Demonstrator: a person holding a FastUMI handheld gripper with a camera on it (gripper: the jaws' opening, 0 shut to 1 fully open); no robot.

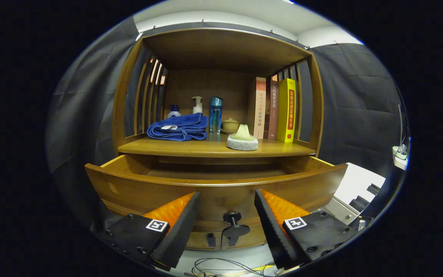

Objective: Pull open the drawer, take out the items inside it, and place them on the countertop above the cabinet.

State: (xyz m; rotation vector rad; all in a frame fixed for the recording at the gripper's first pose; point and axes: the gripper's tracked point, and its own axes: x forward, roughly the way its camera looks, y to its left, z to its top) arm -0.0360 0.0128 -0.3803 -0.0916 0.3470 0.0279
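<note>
Hovering in front of the pulled-out drawer (214, 192), jaws spread and empty, knob (233, 220) between them.
Gripper (227, 221) sits level with the drawer front, its fingers (179, 227) on either side of the dark knob but touching nothing, so this reads as just after the pull or a pause before reaching in. Drawer is well open under the worktop (215, 148); front panel hides most of its inside, and what shows of the floor looks bare, so can't tell if items are left. Sponge (242, 141) with a pale lump on top sits near the worktop's front edge, likely a drawer item set where the reach is easiest. Towel (179, 129), bottles (215, 114), small lidded pot (230, 125) and books (275, 109) stand further back.
</note>
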